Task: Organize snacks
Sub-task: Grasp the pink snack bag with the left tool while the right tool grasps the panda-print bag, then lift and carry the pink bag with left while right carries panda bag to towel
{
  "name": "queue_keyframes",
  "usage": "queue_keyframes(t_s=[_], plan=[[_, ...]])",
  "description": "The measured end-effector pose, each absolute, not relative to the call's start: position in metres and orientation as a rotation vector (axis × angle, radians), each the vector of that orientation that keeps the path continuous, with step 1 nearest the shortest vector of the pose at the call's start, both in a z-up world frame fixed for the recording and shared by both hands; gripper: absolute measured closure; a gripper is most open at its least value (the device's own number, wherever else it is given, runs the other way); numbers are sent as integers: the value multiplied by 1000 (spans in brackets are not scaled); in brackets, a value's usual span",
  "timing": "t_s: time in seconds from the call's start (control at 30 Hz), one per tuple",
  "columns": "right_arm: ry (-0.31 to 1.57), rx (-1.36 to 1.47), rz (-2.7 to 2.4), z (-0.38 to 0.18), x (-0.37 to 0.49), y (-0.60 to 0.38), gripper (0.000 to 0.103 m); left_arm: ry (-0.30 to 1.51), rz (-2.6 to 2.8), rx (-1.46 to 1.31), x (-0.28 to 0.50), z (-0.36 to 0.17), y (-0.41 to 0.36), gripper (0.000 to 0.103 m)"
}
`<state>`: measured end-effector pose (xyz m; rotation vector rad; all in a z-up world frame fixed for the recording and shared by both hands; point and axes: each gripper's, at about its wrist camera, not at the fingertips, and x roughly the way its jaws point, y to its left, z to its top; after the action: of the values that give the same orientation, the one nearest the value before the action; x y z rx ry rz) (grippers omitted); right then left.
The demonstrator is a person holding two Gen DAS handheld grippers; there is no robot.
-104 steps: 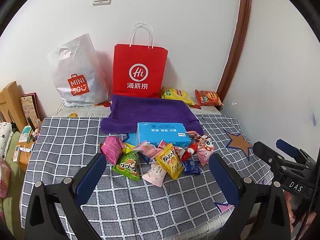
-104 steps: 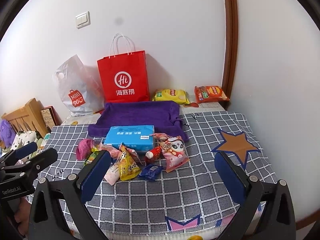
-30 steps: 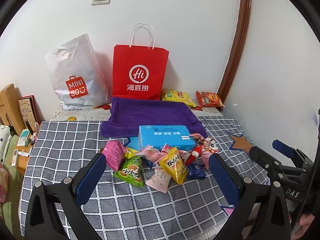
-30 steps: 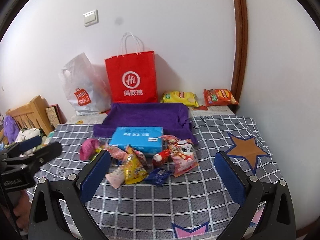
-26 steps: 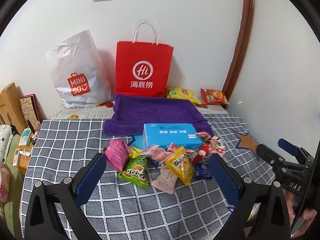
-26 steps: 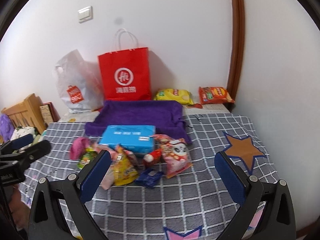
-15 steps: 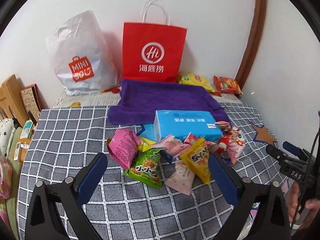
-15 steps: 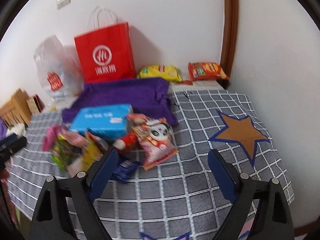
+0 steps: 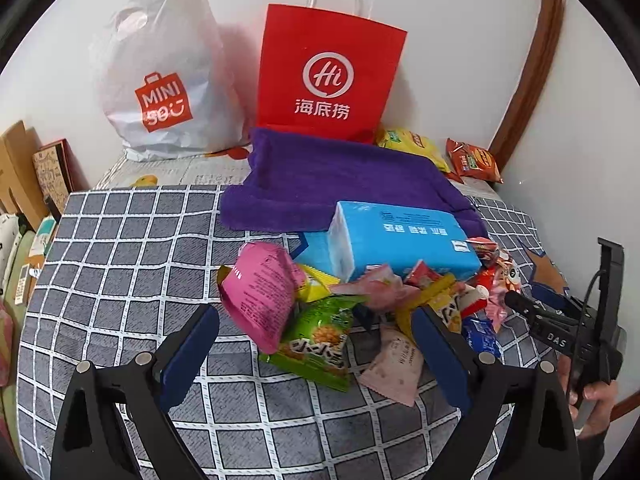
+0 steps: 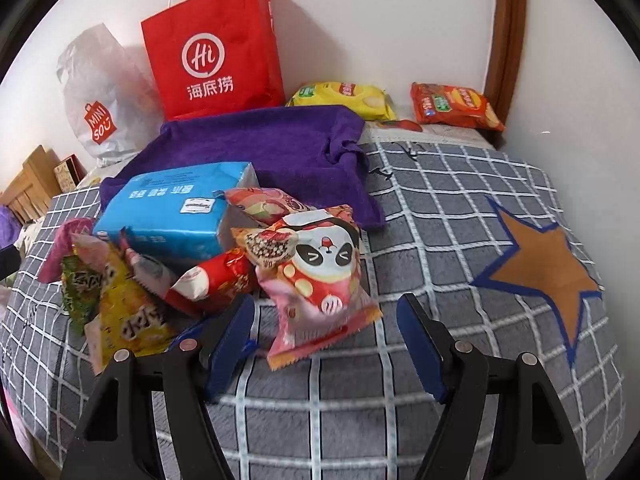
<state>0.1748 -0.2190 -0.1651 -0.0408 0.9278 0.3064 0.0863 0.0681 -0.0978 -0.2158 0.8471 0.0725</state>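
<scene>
A pile of snack packets lies on the grey checked cloth (image 9: 120, 248) around a blue tissue box (image 9: 400, 240). My left gripper (image 9: 316, 332) is open, its fingers on either side of a green packet (image 9: 316, 344), with a pink packet (image 9: 260, 288) just beyond. My right gripper (image 10: 324, 328) is open around the near end of a pink panda packet (image 10: 324, 276); a red packet (image 10: 212, 280) and a yellow packet (image 10: 128, 312) lie to its left. The right gripper also shows in the left wrist view (image 9: 560, 320).
A purple towel (image 9: 340, 176) lies behind the box. A red paper bag (image 9: 328, 76) and a white plastic bag (image 9: 164, 80) stand at the wall. Yellow (image 10: 344, 98) and orange (image 10: 456, 106) chip bags lie in the far right corner. An orange star (image 10: 540, 268) marks the cloth.
Both grippers have moved forward and down toward the pile. The right one has closed in on the panda packet, the left one on the green and pink packets. Both stay open.
</scene>
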Motion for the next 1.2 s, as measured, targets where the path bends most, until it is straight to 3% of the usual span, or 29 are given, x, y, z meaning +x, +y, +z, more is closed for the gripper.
queue_keyframes(t_s=[0.3, 0.47, 0.77, 0.93, 1.0, 1.2], plan=[[981, -38, 336, -198, 203, -209, 30, 884, 100, -228, 98, -108, 78, 7], [961, -44, 340, -198, 200, -209, 42, 906, 123, -232, 110, -119, 86, 7], [945, -1, 337, -185, 186, -221, 46, 952, 140, -234, 138, -139, 104, 7], [941, 7, 355, -182, 178, -217, 46, 991, 94, -301, 151, -158, 113, 18], [943, 3, 351, -183, 176, -216, 46, 985, 77, -317, 151, -162, 113, 31], [913, -8, 342, -172, 163, -218, 50, 929, 73, -289, 141, -153, 114, 38]])
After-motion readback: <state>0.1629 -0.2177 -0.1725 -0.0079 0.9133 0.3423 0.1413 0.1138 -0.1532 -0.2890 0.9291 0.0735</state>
